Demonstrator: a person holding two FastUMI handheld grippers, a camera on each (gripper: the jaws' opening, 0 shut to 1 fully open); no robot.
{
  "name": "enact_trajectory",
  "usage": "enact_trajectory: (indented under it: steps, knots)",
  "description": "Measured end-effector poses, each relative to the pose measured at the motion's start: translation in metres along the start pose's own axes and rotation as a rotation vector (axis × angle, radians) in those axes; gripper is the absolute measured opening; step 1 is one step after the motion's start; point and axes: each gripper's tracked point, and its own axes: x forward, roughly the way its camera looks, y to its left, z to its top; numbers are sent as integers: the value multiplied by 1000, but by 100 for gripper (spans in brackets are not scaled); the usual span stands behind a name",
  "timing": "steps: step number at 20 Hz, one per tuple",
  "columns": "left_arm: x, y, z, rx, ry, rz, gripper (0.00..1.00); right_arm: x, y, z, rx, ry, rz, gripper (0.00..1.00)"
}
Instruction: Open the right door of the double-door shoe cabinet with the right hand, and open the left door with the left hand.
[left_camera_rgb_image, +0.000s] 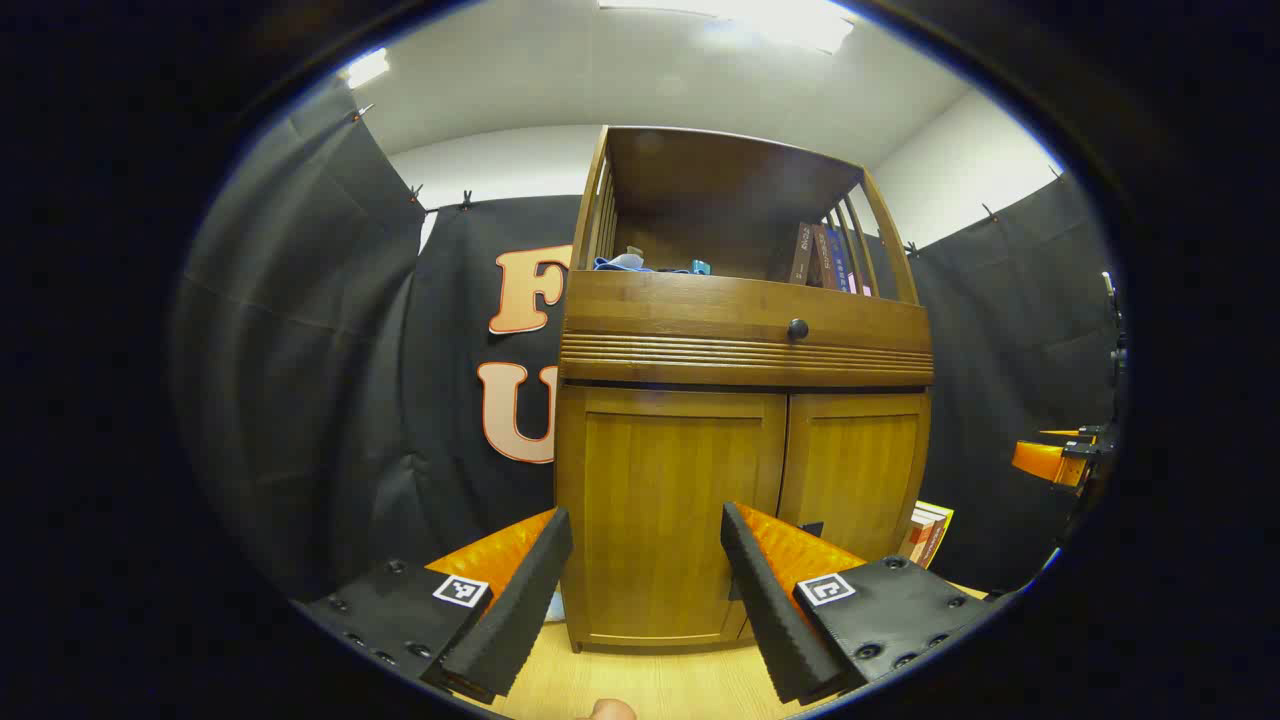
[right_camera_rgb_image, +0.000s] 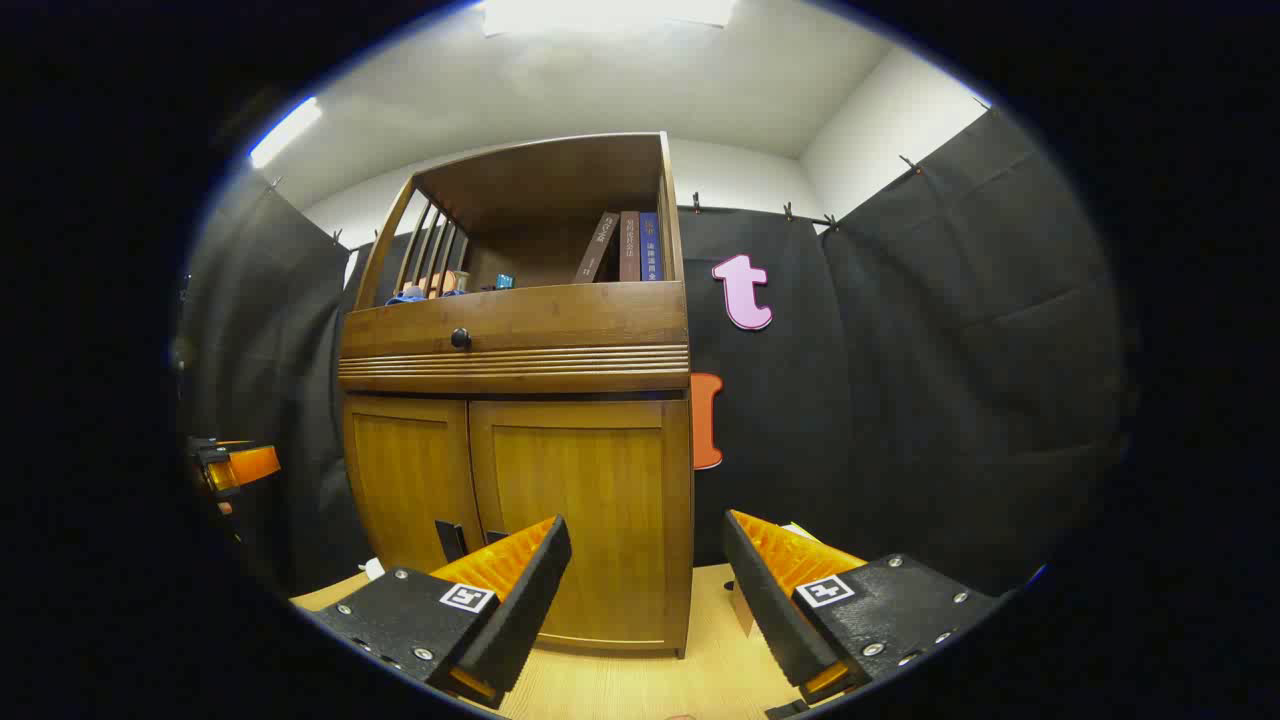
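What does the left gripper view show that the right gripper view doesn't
Left gripper view: a stack of books low beside the cabinet's right side. Right gripper view: the floor running along the cabinet's bare right side. Shared: the wooden cabinet with both lower doors closed, the left door and the right door, a black knob, upright books on the top shelf, and open fingers.

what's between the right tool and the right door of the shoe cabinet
Nothing: in the right gripper view, bare wooden floor runs from the open right tool to the closed right door.
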Motion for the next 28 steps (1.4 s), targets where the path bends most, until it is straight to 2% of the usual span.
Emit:
enact_trajectory:
  steps: [2, 4, 5, 9, 10, 11, 12, 13, 14, 16, 18, 19, 21, 23, 24, 26, 28]
  knots:
    - [-1, 5, -5, 3, 11, -9, 99, -3, 10, 1, -6, 3, 2, 98]
    - [-5, 12, -7, -1, 12, -7, 99, -5, 20, 2, -9, 0, 12, 94]
    - [-8, 16, -6, -3, 11, -2, 99, -6, 24, 3, -8, 3, 20, 98]
    - [-18, 45, 0, 9, -10, 58, 96, -6, 31, 5, -21, -5, 18, 94]
    - [-20, 50, 0, 6, -16, 68, 96, -6, 34, 5, -25, -6, 23, 98]
    - [-22, 51, 0, 1, -19, 78, 99, -6, 37, 4, -29, -6, 29, 94]
    - [-22, 53, 1, 11, -21, 91, 96, -5, 38, 2, -33, -3, 31, 94]
    - [-23, 56, 1, 22, -25, 101, 99, -5, 39, 1, -37, -1, 33, 98]
    - [-23, 55, 2, 23, -26, 100, 99, -4, 42, 2, -36, -2, 36, 94]
    - [-24, 43, 2, -6, -24, 61, 96, -4, 45, 0, -30, 1, 38, 97]
    - [-24, 42, 2, -19, -22, 39, 96, -4, 47, -2, -26, 7, 42, 94]
    - [-24, 44, 3, -15, -25, 43, 94, -4, 48, -3, -28, 11, 46, 98]
    - [-25, 50, 3, 3, -29, 62, 99, -3, 50, -5, -34, 11, 51, 98]
    - [-25, 54, 2, 18, -32, 85, 99, 0, 53, -13, -34, 19, 50, 98]
    - [-25, 54, 1, 26, -33, 87, 99, 2, 56, -18, -30, 25, 51, 94]
    - [-26, 52, -3, 21, -29, 75, 99, 7, 64, -33, -26, 46, 58, 98]
    - [-27, 50, -3, 13, -30, 63, 99, 13, 72, -50, -29, 63, 65, 94]
